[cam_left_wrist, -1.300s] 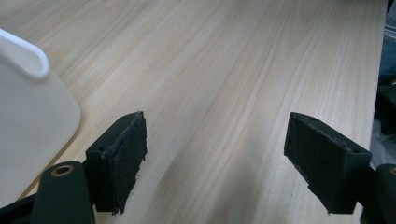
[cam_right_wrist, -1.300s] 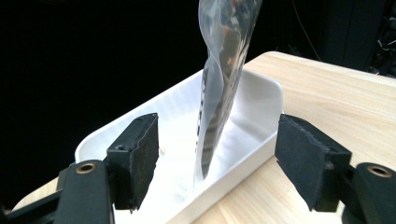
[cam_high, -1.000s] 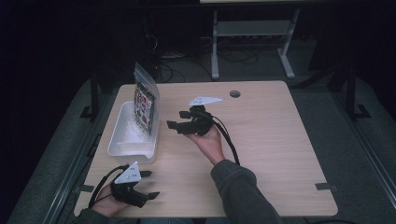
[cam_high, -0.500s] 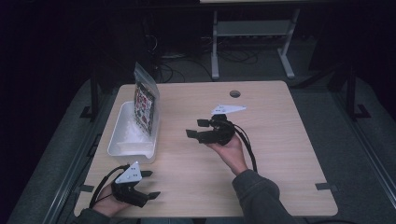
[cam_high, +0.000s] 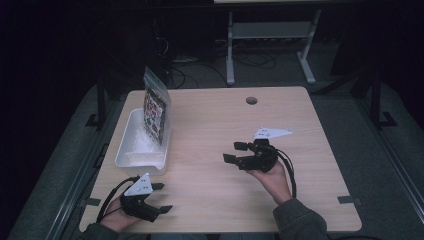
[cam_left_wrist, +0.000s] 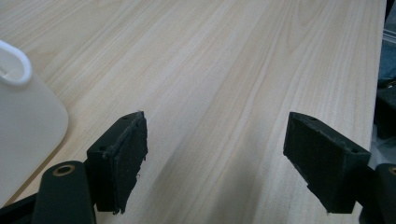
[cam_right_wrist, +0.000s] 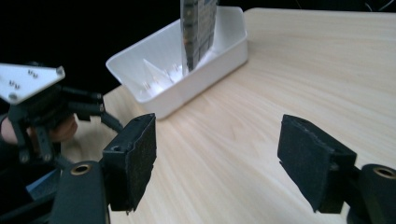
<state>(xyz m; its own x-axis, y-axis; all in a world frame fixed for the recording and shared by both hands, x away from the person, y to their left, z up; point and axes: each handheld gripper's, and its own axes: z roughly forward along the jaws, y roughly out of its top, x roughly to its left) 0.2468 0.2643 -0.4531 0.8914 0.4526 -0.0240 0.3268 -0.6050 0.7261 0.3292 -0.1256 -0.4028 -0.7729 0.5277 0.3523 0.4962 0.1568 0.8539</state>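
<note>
Pouch (cam_high: 156, 111) stands in the tub (cam_high: 131, 150); both claws, left (cam_high: 159, 197) and right (cam_high: 235, 152), gape empty.

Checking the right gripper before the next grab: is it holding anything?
No, the right gripper has its jaws wide apart with bare table between them.

light: dim room, table (cam_high: 310, 150) lit from above | surroundings: near black | shadows: soft under the jaws in both gripper views | focus: high view soft and grainy, near jaws slightly blurred | glare: mild on white bin (cam_right_wrist: 219, 51)
</note>
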